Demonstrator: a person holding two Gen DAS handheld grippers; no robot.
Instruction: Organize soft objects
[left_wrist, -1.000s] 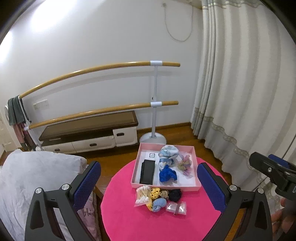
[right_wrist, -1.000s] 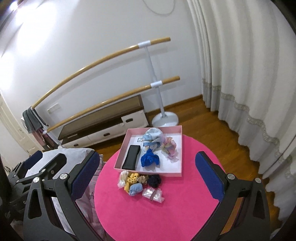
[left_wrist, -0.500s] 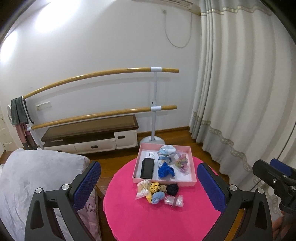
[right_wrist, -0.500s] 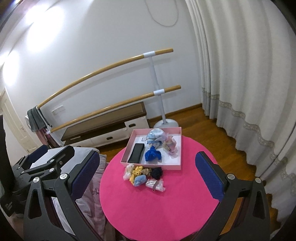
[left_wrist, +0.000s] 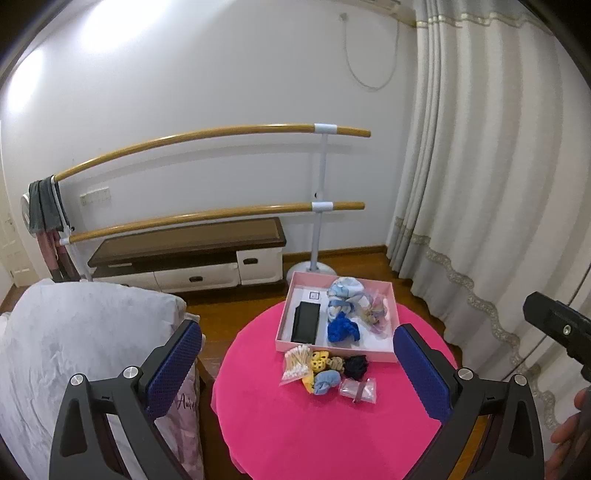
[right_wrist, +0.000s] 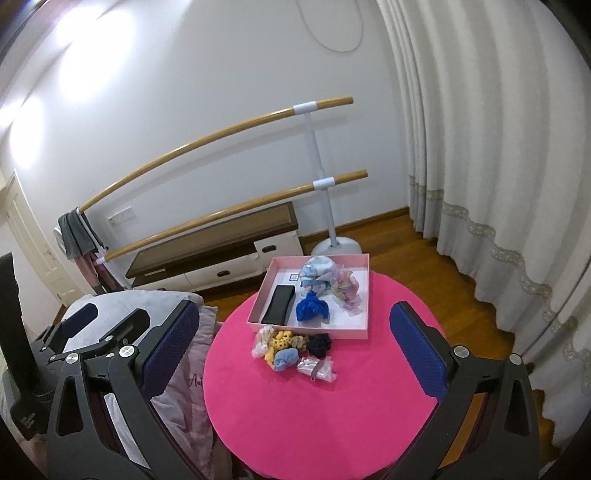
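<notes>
A pink box (left_wrist: 392, 306) (right_wrist: 365, 284) stands at the far side of the round pink table (left_wrist: 332, 435) (right_wrist: 332, 406). Inside lie a black case (left_wrist: 305, 321) (right_wrist: 279, 305), a dark blue scrunchie (left_wrist: 343, 329) (right_wrist: 312, 309), a light blue cloth (left_wrist: 343, 290) (right_wrist: 318, 271) and a pastel scrunchie (left_wrist: 376, 314) (right_wrist: 347, 290). In front of the box sit a bag of cotton swabs (left_wrist: 295, 363) (right_wrist: 261, 340), a yellow scrunchie (left_wrist: 317, 363) (right_wrist: 280, 339), a light blue scrunchie (left_wrist: 326, 381) (right_wrist: 286, 358), a black scrunchie (left_wrist: 355, 365) (right_wrist: 320, 343) and a small clear packet (left_wrist: 359, 389) (right_wrist: 316, 367). My left gripper (left_wrist: 297, 373) and right gripper (right_wrist: 293, 347) hang open and empty, high above the table.
A grey cushion (left_wrist: 74, 350) (right_wrist: 110, 314) lies left of the table. A ballet barre stand (left_wrist: 321, 199) (right_wrist: 325, 206) and a low cabinet (left_wrist: 192, 254) (right_wrist: 218, 247) line the back wall. Curtains (left_wrist: 480, 184) (right_wrist: 498, 147) hang on the right. A hand (left_wrist: 569, 439) holds the other gripper.
Both grippers have risen and drawn back, so the table and box look smaller. Nothing on the table has moved and both grippers stay open.
</notes>
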